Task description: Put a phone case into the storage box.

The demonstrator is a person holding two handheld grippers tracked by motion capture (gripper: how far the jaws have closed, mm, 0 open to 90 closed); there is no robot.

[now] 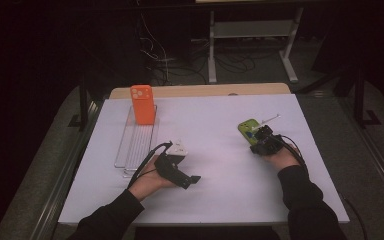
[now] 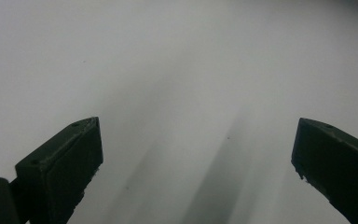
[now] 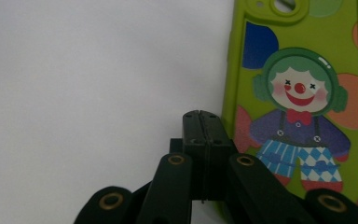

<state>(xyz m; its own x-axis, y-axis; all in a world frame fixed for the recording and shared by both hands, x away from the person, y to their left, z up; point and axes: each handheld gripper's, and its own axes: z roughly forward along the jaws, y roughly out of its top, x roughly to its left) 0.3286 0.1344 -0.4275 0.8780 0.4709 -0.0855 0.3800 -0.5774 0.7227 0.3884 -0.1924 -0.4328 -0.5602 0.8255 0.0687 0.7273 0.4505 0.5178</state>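
High view: the right claw (image 1: 263, 137) rests on the white worktop (image 1: 220, 200) at the near edge of the green phone case (image 1: 247, 129), which lies flat toward the right side of the worktop. A thin white stick-like item (image 1: 271, 119) lies just beyond the case; its nature cannot be determined. The left claw (image 1: 180, 172) sits near the middle of the worktop, well apart from the case. An orange phone case (image 1: 142, 104) stands upright at the far end of a clear tray (image 1: 130, 150) on the left.

Left gripper view: the left claw (image 2: 198, 158) is spread wide over bare worktop, with nothing between the jaws. Risk here is low.

Right gripper view: the right claw (image 3: 204, 140) is pressed together, the jaws meeting with nothing between them, and it lies just beside the left edge of the green phone case (image 3: 303, 93), printed with a clown figure.

Hazards:
- With the jaws pressed together, the claw cannot grasp the case; any contact probably pushes it.
- A sideways push on the edge may slide or spin the case across the smooth worktop, possibly into the white item.
- A flat-lying case offers little edge to grip; an attempt may scrape the worktop or slip off.
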